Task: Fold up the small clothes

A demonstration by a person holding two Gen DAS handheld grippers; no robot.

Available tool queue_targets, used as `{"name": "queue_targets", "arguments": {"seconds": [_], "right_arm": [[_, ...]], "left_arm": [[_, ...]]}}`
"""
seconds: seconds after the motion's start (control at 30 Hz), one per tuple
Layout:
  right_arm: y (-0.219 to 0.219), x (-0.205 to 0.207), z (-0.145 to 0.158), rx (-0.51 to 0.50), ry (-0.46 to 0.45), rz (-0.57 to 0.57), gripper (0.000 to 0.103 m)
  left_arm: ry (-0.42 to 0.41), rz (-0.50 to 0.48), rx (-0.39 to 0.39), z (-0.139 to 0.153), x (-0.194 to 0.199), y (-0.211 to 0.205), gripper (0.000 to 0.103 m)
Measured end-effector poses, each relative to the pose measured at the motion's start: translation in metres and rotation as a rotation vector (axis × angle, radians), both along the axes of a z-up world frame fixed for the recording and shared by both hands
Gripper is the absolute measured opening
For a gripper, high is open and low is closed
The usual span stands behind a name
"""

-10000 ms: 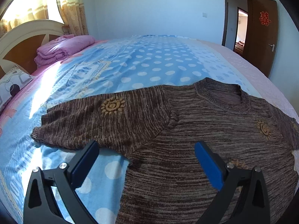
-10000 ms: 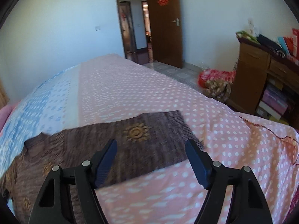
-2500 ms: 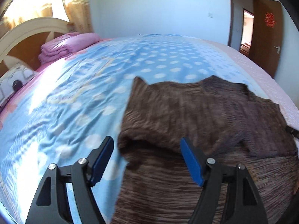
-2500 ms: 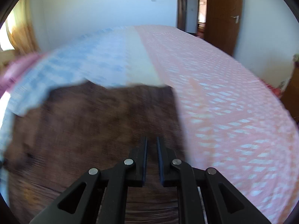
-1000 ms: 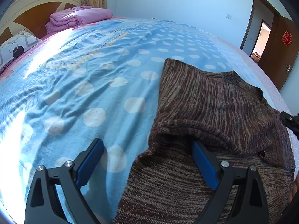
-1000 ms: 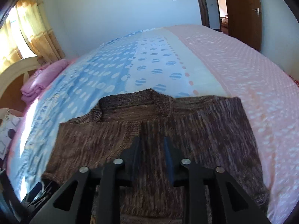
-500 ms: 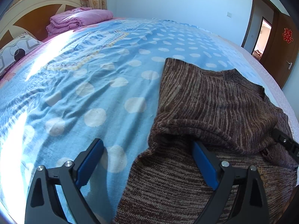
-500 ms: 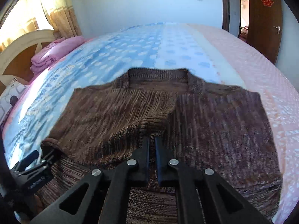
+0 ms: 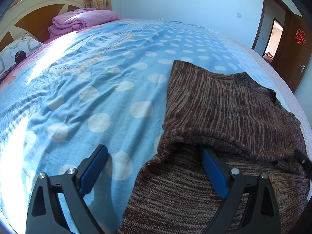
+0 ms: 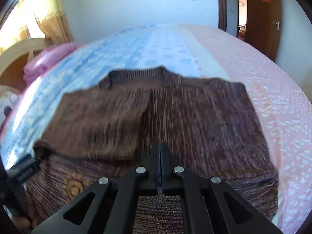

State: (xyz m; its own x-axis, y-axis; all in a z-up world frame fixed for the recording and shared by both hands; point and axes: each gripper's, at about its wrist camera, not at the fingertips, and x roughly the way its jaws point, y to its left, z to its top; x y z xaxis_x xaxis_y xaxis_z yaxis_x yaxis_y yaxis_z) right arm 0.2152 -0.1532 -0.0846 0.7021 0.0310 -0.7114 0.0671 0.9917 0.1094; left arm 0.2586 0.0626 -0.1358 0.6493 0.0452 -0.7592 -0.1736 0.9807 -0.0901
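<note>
On bed: brown knit sweater (image 9: 224,105), sleeves folded in.
L gripper (image 9: 154,167): spread wide.
R gripper (image 10: 160,152): clamped, grasp unclear.
Next: fold hem up.

The right claw (image 10: 160,152) has its jaws pressed flat together, no gap at all, sitting low over a brown knit sweater (image 10: 195,117) spread on the bed (image 10: 273,81). Can't tell if any knit is pinched between them. Both sleeves look folded in over the body, meeting around the middle, collar pointing away. A yellow sun-ish patch (image 10: 75,184) peeks out bottom left. The left claw (image 10: 23,165) pokes in at the sweater's left edge. Pink folded blanket (image 10: 48,60) by the headboard, brown door (image 10: 262,17) at the back.
</note>
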Motion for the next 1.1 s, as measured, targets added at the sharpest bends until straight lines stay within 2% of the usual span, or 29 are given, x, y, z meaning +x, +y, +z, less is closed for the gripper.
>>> {"name": "queue_targets", "arguments": {"seconds": [0.1, 0.2, 0.3, 0.37, 0.43, 0.5, 0.67, 0.87, 0.93, 0.97, 1.0, 1.03, 1.1], "right_arm": [[0.004, -0.004, 0.022, 0.004, -0.076, 0.026, 0.001], [0.025, 0.001, 0.024, -0.013, -0.084, 0.091, 0.001], [0.046, 0.010, 0.007, -0.035, -0.032, 0.144, 0.001], [0.052, 0.017, -0.016, -0.043, 0.066, 0.163, 0.001], [0.050, 0.014, -0.014, -0.051, 0.043, 0.165, 0.002], [0.048, 0.010, -0.006, -0.049, 0.069, 0.159, 0.003], [0.039, -0.039, 0.035, -0.044, -0.046, 0.131, 0.003], [0.021, -0.100, 0.059, -0.033, -0.123, 0.091, 0.004], [0.016, -0.119, 0.064, -0.031, -0.139, 0.073, 0.015], [0.012, -0.131, 0.066, -0.034, -0.151, 0.062, 0.033], [0.009, -0.143, 0.068, -0.040, -0.165, 0.052, 0.056], [0.007, -0.154, 0.071, -0.046, -0.181, 0.040, 0.064], [0.002, -0.177, 0.076, -0.064, -0.223, 0.014, 0.067]], "left_arm": [[-0.001, 0.001, 0.009, 0.000, 0.000, 0.000, 0.097], [0.000, 0.001, 0.012, 0.000, 0.000, 0.000, 0.097], [0.002, 0.000, 0.014, 0.000, 0.000, 0.000, 0.098], [0.002, 0.000, 0.013, 0.000, 0.000, 0.000, 0.098], [0.003, -0.001, 0.016, 0.000, 0.001, 0.000, 0.098], [0.004, -0.001, 0.016, 0.000, 0.001, 0.000, 0.098], [0.007, -0.001, 0.016, 0.000, 0.001, 0.000, 0.099], [0.013, -0.009, 0.013, -0.001, 0.002, -0.001, 0.102], [0.012, -0.032, -0.005, -0.001, 0.001, 0.000, 0.103], [0.012, -0.042, -0.014, -0.001, -0.001, 0.001, 0.103], [0.012, -0.053, -0.020, 0.000, -0.002, 0.001, 0.103], [0.014, -0.062, -0.016, 0.000, -0.005, 0.001, 0.103], [0.025, -0.083, 0.008, 0.000, -0.012, -0.003, 0.103]]}}
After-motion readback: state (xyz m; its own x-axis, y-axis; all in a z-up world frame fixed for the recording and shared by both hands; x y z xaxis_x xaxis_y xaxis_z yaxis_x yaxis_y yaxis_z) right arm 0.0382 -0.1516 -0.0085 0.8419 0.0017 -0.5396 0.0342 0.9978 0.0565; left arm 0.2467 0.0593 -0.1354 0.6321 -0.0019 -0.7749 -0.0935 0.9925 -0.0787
